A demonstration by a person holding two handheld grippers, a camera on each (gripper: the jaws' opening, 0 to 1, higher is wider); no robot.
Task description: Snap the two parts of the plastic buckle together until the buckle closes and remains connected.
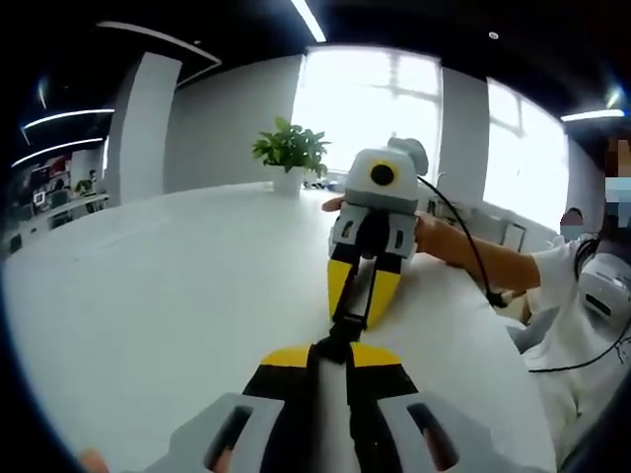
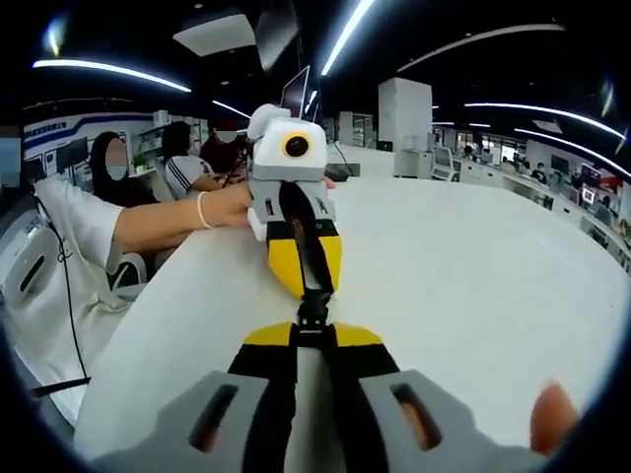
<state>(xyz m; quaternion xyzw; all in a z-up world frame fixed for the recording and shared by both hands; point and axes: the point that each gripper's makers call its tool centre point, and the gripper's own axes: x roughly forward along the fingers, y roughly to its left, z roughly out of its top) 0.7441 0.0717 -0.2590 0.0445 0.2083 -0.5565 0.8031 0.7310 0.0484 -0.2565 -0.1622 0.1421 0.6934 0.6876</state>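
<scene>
Left gripper (image 1: 330, 360): yellow jaw tips on black, grey body. Right gripper (image 2: 314, 340): same yellow, black and grey. Buckle (image 2: 314, 307) and strap: black. Table (image 1: 148, 296): plain white. Potted plant (image 1: 290, 150): green leaves, white pot.

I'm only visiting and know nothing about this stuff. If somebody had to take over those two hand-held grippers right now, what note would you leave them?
Left hand-held gripper: jaws shut on its end of the black buckle.
Right hand-held gripper: jaws shut on the other end, facing the left one tip to tip.
Where: the buckle sits in the narrow gap between the two sets of tips, over the white table.
Done: both parts are gripped, lined up and meeting.
Left: I cannot tell whether it has clicked. Probably press the ends together, then check that they stay connected.
</scene>
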